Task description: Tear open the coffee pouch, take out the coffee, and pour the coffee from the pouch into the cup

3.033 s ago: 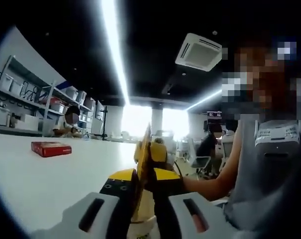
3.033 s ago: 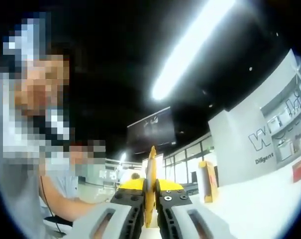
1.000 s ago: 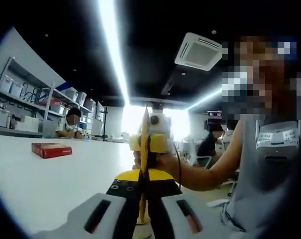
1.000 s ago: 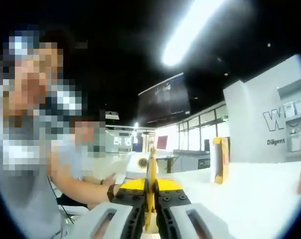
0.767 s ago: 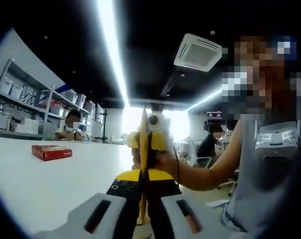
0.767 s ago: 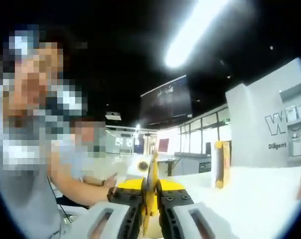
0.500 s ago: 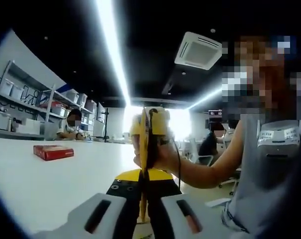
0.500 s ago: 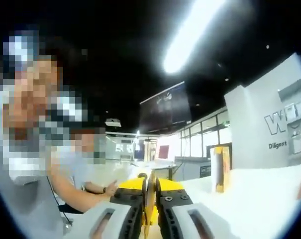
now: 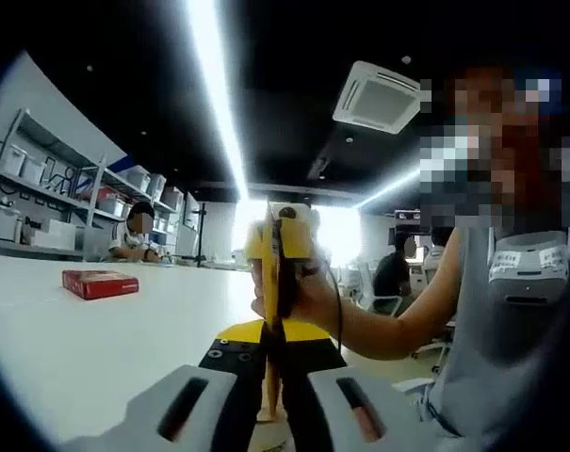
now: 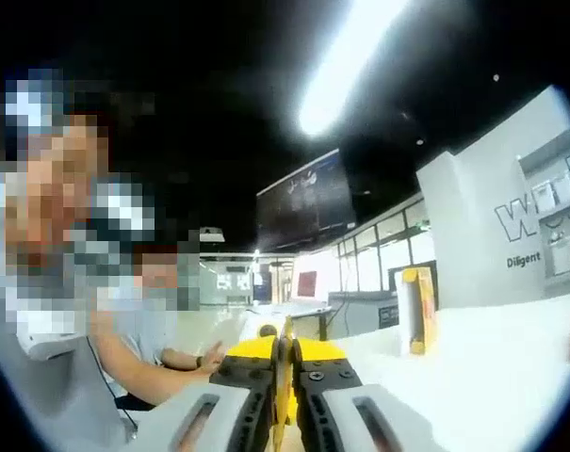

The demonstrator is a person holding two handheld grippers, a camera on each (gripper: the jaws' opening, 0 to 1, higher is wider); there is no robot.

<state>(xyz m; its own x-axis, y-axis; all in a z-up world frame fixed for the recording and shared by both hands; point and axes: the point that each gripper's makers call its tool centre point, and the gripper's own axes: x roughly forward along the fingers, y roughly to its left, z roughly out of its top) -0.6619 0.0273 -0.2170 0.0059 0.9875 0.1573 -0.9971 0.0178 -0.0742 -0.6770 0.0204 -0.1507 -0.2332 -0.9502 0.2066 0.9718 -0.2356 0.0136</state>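
In the left gripper view, the left gripper [image 9: 273, 353] rises from the bottom with its two black and yellow jaws pressed together on the lower edge of a thin yellow pouch [image 9: 272, 282], which stands edge-on straight up between them. Just beyond the jaw tips, the right gripper [image 9: 283, 247] meets the upper part of the same pouch, held in a hand [image 9: 308, 299] whose bare forearm runs off to the right of the jaws toward a person in a grey shirt [image 9: 511, 320]. To the left of the jaws a white table [image 9: 87, 339] stretches away, with a flat red box [image 9: 100, 282] lying on it well apart from the grippers. Farther left stand shelves [image 9: 58, 198] with bins, and a seated person near them. In the right gripper view, the right gripper [image 10: 283, 369] comes up from the bottom, its jaws closed on the pouch [image 10: 285, 377], seen as a thin yellow edge in the narrow gap between them. Directly past the tips sits a small dark and yellow part that may be the left gripper, too small to tell. To the right of the jaws, on the white table [image 10: 492, 377], a yellow carton [image 10: 415, 309] stands upright, well apart from the gripper. To the left of the jaws a forearm reaches in from the person in grey.
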